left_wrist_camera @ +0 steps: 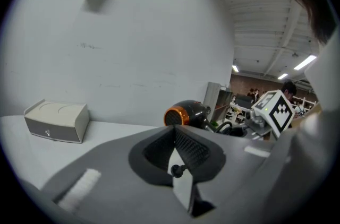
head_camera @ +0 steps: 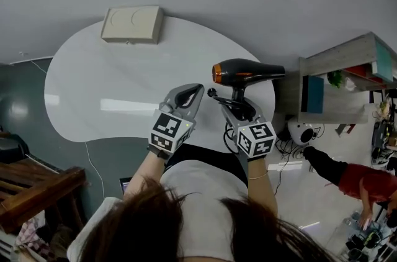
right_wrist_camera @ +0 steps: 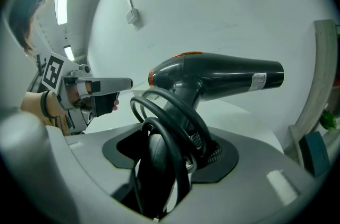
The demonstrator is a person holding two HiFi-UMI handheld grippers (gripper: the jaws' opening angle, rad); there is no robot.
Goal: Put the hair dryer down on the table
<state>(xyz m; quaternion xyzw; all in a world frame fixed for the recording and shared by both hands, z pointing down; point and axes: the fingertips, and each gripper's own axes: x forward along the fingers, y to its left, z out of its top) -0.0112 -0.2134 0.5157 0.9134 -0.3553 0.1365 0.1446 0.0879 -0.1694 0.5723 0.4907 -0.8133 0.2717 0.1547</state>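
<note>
- right gripper (head_camera: 240,107) pinches the hair dryer (head_camera: 248,72) by its handle, cord (right_wrist_camera: 177,164) looped alongside; barrel above the jaws, over the white table (head_camera: 111,87)
- left gripper (head_camera: 197,89), just left of it, pressed together, empty

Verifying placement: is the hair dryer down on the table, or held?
Held, not down. The right gripper clamps the hair dryer by its handle and coiled cord, with the barrel level above the table.

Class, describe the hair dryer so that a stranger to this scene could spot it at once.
Find the white rounded table; over its right edge the right tool holds the hair dryer by its handle. It is black with an orange ring, unlike the beige box.
</note>
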